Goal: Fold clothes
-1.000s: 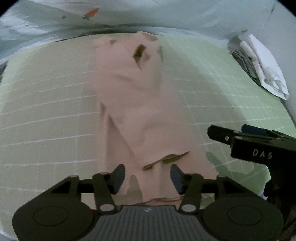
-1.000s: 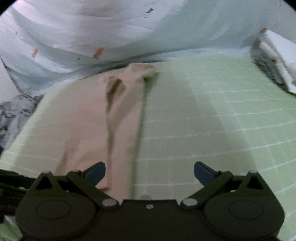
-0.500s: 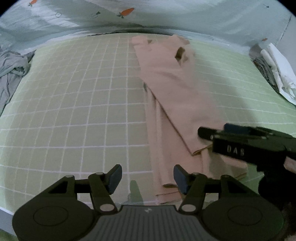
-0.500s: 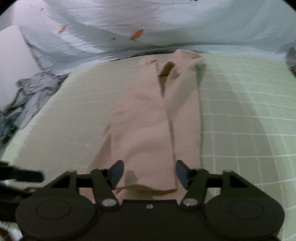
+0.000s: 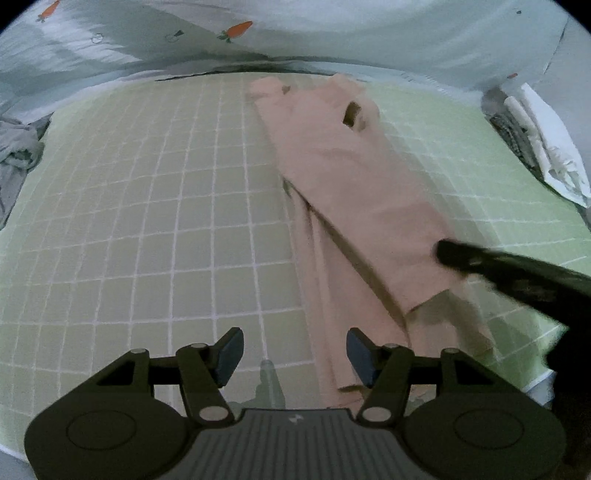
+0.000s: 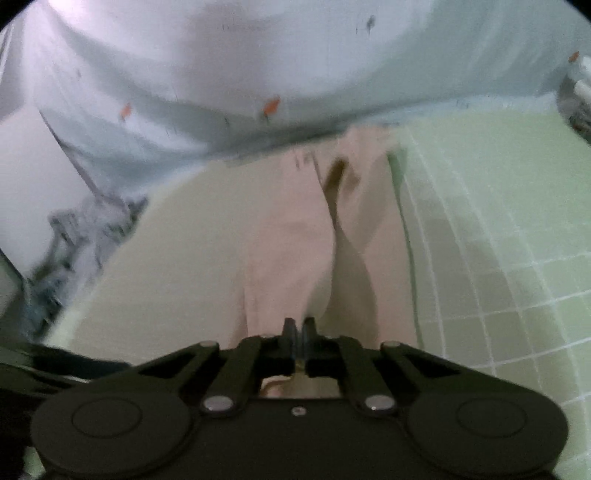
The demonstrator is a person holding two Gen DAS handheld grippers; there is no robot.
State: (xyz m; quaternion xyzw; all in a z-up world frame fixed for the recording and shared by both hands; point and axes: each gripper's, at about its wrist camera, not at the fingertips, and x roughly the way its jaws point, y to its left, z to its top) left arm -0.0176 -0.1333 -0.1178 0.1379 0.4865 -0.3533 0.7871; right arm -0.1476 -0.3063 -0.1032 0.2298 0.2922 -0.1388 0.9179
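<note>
Spreading under everything, the pale green gridded bed cover (image 5: 155,221) is carrying the long peach-pink cloth garment (image 5: 354,177), folded lengthwise into a narrow strip running away toward the carrot-print sheet (image 5: 332,33). I am keeping my right tongs (image 6: 300,328) clenched on its near end, lifting a ridge of cloth, while my left tongs (image 5: 293,356) are hanging released beside the strip. I am worrying that pulling from one corner alone could drag the layers askew, since the lower edges are already lying fanned apart.
</note>
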